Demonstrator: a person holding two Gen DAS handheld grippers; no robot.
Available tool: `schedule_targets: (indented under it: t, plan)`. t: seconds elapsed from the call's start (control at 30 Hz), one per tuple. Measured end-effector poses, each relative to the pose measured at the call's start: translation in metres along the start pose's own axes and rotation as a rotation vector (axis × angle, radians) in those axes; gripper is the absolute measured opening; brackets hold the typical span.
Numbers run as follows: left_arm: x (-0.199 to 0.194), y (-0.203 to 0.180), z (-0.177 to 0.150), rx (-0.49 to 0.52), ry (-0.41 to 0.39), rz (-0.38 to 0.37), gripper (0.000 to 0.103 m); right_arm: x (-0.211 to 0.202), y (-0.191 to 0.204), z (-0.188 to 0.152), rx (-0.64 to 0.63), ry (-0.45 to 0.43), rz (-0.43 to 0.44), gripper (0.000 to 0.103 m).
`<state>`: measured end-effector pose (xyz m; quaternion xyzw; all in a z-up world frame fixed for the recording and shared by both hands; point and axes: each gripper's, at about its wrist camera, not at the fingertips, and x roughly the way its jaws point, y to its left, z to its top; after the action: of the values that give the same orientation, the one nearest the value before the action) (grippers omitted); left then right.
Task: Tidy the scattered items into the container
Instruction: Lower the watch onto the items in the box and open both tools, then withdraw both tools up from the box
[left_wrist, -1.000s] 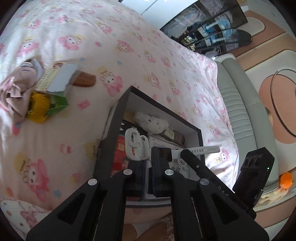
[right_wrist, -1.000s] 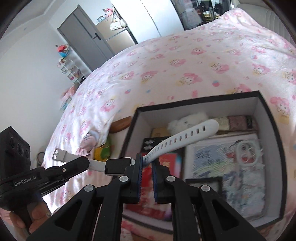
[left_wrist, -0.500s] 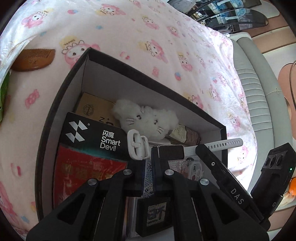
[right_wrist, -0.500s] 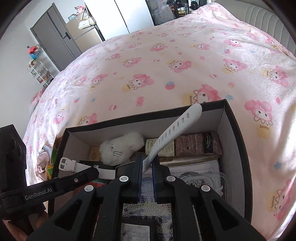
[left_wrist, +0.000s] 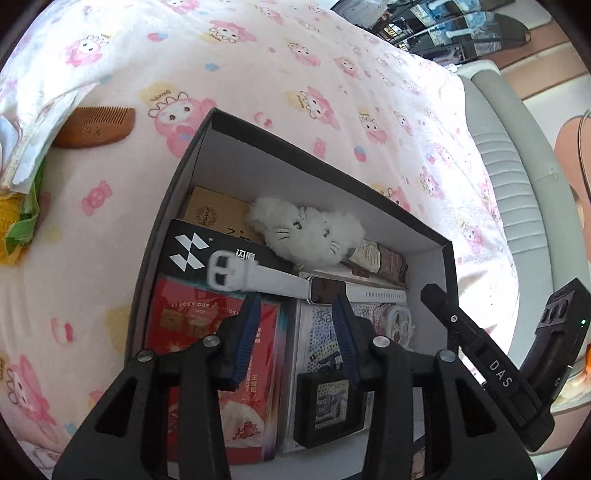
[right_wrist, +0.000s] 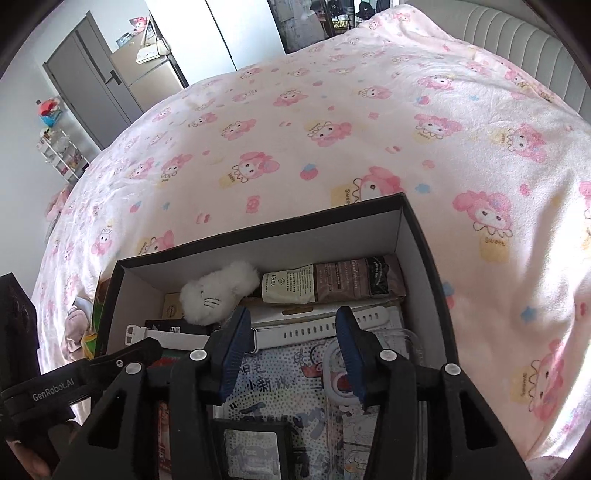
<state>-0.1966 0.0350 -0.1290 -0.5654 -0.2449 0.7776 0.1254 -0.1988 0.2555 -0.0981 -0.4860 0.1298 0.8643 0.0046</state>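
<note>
A black box with white inside walls (left_wrist: 207, 147) (right_wrist: 417, 236) sits on the pink patterned bed. A white smartwatch (left_wrist: 280, 282) (right_wrist: 317, 332) lies flat inside it, on top of the books and packets, just below a white fluffy cat toy (left_wrist: 306, 232) (right_wrist: 218, 291). My left gripper (left_wrist: 295, 306) is open just above the watch, not touching it. My right gripper (right_wrist: 293, 321) is open over the watch strap as well. A wooden comb (left_wrist: 98, 125) lies on the bed left of the box.
The box also holds a black Smart Devil packet (left_wrist: 199, 247), a red packet (left_wrist: 207, 354), a brown pouch (right_wrist: 332, 282) and a small black frame (left_wrist: 328, 406). A green and yellow wrapper (left_wrist: 18, 221) and paper lie at the left. The grey bed edge (left_wrist: 517, 177) is at the right.
Both grippers have opened and let go of the watch, which now lies flat in the box. Before, both were shut on it and carried it over the box.
</note>
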Motion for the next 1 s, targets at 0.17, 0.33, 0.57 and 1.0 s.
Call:
schedule_targets:
  t: [0.17,0.33,0.57,1.0]
  plan:
    - [0.002,-0.014,-0.012,0.099,0.033,0.066,0.027,-0.016,-0.001,-0.007,-0.122,-0.05,-0.181,0.044]
    - [0.018,-0.018,-0.01,0.092,0.064,0.082,0.027,-0.014,-0.013,-0.003,-0.045,-0.008,-0.012,0.044]
    - [0.045,-0.023,0.0,0.099,0.116,0.111,0.027,0.009,0.003,-0.013,-0.084,0.101,0.063,0.044]
    - [0.045,-0.027,0.014,0.089,0.108,0.058,0.027,0.047,0.004,-0.005,-0.077,0.188,-0.012,0.044]
